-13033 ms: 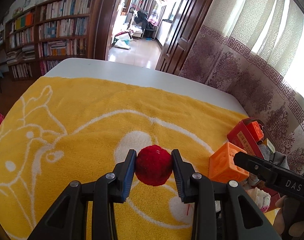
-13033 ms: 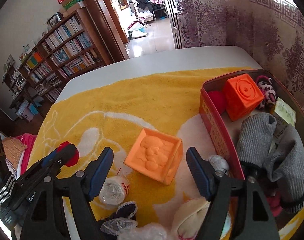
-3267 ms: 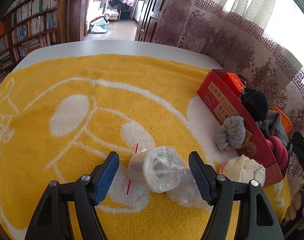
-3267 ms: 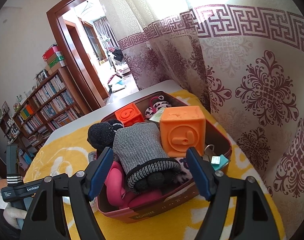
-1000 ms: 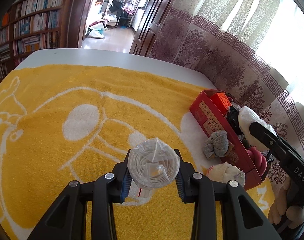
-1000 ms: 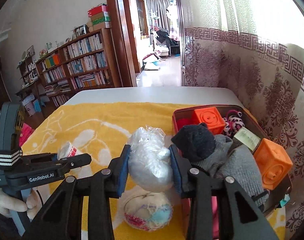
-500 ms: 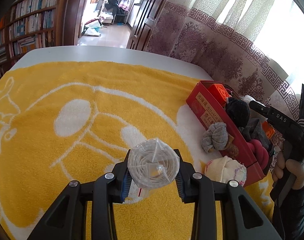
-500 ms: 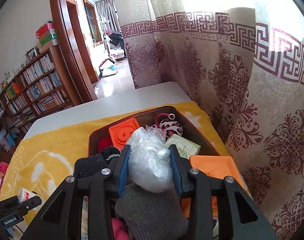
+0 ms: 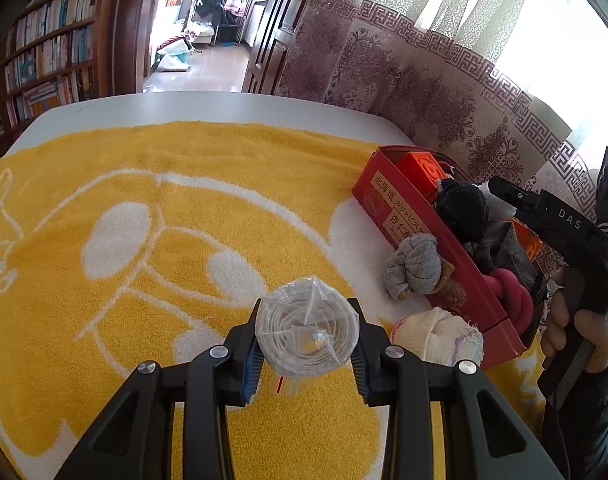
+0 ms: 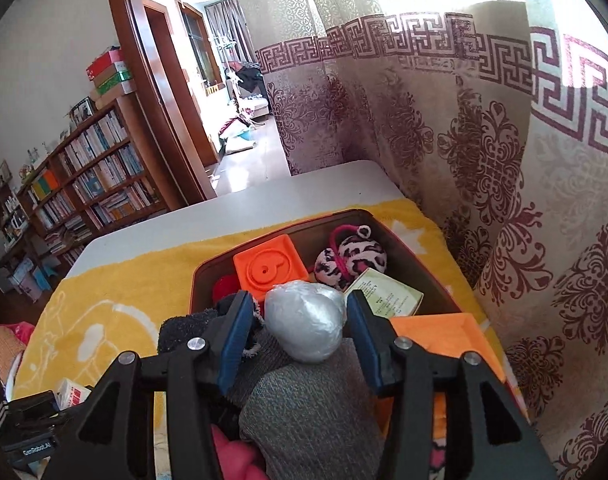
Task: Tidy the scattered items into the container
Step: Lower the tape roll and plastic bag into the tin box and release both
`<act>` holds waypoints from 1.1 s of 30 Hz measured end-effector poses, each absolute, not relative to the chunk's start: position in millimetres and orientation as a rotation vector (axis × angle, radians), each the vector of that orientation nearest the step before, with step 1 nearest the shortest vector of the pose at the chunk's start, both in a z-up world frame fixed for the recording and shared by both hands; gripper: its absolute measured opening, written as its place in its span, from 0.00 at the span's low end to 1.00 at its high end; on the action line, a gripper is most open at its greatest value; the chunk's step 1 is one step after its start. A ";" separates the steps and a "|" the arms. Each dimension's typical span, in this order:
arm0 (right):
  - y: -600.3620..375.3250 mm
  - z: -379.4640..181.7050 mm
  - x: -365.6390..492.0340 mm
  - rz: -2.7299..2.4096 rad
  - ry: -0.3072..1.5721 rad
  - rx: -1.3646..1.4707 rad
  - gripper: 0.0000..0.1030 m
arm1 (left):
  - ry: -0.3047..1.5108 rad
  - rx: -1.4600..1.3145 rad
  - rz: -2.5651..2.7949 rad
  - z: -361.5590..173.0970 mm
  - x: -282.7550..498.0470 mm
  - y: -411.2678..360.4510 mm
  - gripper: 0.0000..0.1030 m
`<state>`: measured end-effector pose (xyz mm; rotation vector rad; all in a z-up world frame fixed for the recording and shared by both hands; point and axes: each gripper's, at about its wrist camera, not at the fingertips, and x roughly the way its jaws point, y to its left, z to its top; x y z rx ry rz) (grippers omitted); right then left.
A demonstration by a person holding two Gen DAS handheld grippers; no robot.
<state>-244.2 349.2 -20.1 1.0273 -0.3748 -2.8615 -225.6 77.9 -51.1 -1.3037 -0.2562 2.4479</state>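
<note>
My left gripper [image 9: 305, 344] is shut on a plastic-wrapped white coil [image 9: 307, 330], held above the yellow towel [image 9: 144, 184]. The red box [image 9: 387, 204] stands at the right, heaped with socks and toys. In the right wrist view my right gripper [image 10: 299, 300] hovers over the box [image 10: 224, 258]; its jaws are opening. A clear plastic bundle [image 10: 304, 322] lies between them on a grey sock [image 10: 304, 412], with a gap at the left pad. A grey sock ball [image 9: 413, 266] and a cream sock ball [image 9: 437, 338] lie on the towel beside the box.
Inside the box are an orange cube [image 10: 270, 268], a leopard-print toy [image 10: 351, 258], a leaflet [image 10: 383, 296], a second orange cube [image 10: 443, 336] and a black sock [image 10: 188, 328]. A patterned curtain [image 10: 503, 200] hangs close behind. The white table edge [image 9: 184, 104] lies beyond the towel.
My right gripper carried the plastic bundle over the box, and its jaws have now widened off it. My left gripper, still holding the coil, drifted slightly toward the box.
</note>
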 end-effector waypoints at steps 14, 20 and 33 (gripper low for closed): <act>372.9 -2.9 -229.3 -2.924 -0.537 0.889 0.55 | -0.098 -1.149 2.422 -4.5 -273.1 163.3 0.37; 376.1 -6.5 -231.2 -2.940 -0.548 0.895 0.55 | -0.072 -1.109 2.410 0.6 -298.4 193.4 0.37; 378.9 -11.7 -232.8 -2.958 -0.558 0.902 0.55 | -0.096 -1.111 2.355 -16.2 -342.1 219.5 0.37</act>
